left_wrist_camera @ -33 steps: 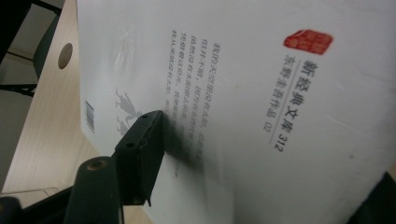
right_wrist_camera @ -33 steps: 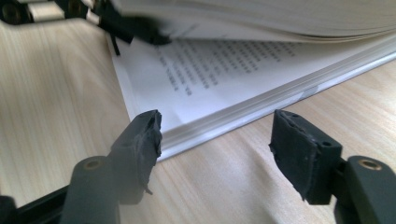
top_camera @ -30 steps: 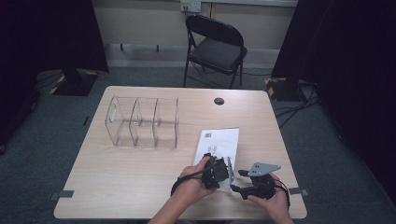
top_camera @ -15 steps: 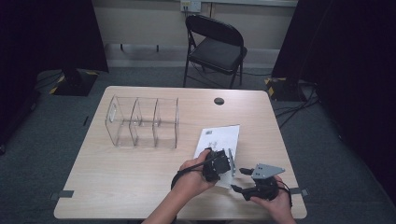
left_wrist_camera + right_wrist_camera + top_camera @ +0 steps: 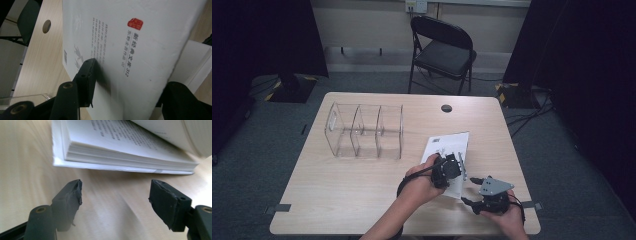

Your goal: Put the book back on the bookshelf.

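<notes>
A white paperback book [image 5: 448, 144] lies on the wooden table [image 5: 362, 185] at the front right. Its cover [image 5: 140, 50], printed with Chinese text and a red seal, is lifted off the pages. My left gripper [image 5: 456, 167] is shut on the cover's near edge [image 5: 130, 82]; its jaws have just been closing on it. My right gripper [image 5: 468, 201] sits low on the table, just in front of the book's near edge. In the right gripper view the open pages [image 5: 125, 152] lie ahead of my right gripper [image 5: 115, 195]. Its jaws have just been opening, with nothing between them.
A clear plastic organizer [image 5: 364, 131] with three compartments stands at the table's left middle. A round cable hole [image 5: 446, 108] is near the far edge. A black folding chair [image 5: 442, 50] stands beyond the table. The table's front edge is close under my hands.
My left gripper has moved up and away from the person and has closed on the book's cover, which now stands lifted. The right gripper has stayed in place.
</notes>
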`<state>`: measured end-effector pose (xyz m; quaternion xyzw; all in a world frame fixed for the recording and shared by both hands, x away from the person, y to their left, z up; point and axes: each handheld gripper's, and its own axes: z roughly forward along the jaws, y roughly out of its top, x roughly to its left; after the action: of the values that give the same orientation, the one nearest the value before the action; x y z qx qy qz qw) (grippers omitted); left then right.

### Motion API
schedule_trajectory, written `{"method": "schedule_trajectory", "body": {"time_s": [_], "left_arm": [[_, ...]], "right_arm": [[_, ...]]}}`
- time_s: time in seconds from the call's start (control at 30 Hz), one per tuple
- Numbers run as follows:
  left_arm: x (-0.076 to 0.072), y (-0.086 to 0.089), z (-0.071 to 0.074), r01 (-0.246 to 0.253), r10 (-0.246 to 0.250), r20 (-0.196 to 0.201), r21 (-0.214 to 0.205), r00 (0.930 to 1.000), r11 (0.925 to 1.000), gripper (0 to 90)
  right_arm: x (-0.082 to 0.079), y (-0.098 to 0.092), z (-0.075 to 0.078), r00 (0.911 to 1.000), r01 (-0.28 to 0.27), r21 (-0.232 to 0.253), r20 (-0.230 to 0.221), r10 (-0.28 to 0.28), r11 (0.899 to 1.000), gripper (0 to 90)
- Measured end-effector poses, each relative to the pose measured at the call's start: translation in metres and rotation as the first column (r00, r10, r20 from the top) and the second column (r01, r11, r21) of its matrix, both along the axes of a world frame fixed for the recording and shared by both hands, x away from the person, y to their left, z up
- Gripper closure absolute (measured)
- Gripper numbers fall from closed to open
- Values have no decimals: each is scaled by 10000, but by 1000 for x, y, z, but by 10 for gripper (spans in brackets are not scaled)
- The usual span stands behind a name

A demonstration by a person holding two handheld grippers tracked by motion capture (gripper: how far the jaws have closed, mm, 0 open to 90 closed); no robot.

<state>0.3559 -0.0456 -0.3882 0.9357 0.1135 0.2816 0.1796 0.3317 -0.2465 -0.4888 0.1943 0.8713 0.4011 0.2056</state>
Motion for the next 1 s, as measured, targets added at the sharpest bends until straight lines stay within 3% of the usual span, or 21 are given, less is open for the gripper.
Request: {"method": "schedule_trajectory", "body": {"time_s": [0.03, 0.3, 0.43, 0.5, 0.63, 0.73, 0.77, 0.87, 1.0], "left_arm": [[0, 0, 1, -56, 56, 45, -5, 10000, 10000, 513], [-2, -7, 4, -141, 142, -88, 99, 9999, 9999, 515], [-4, -11, 9, -216, 225, -287, 287, 9993, 9994, 515], [-5, -13, 9, -123, 125, -223, 69, 9997, 9999, 516], [-6, -15, 11, -178, 183, -298, 162, 9994, 9997, 516], [-7, -18, 13, -161, 167, -403, 151, 9990, 9998, 515], [-7, -18, 13, -161, 167, -403, 151, 9990, 9998, 516], [-9, -19, 14, -143, 155, -388, 323, 9991, 9994, 517], [-8, -19, 14, -151, 160, -411, 219, 9990, 9996, 516]], "right_arm": [[1, 2, 0, 9997, 79, -90, 218, -77, 9999, 256], [5, 10, -2, 9979, 160, -166, 635, -149, 9997, 257], [6, 15, 0, 9931, 188, -300, 1159, -152, 9994, 257], [6, 16, 1, 9923, 195, -395, 1233, -145, 9990, 257], [6, 16, 2, 9887, 115, -539, 1497, -33, 9985, 259], [4, 19, 5, 9786, -89, -795, 2043, 250, 9968, 261], [4, 19, 5, 9786, -89, -795, 2043, 250, 9968, 261], [1, 22, 8, 9634, -516, -1135, 2559, 793, 9922, 321], [0, 23, 9, 9580, -654, -1335, 2690, 997, 9889, 380]]}}
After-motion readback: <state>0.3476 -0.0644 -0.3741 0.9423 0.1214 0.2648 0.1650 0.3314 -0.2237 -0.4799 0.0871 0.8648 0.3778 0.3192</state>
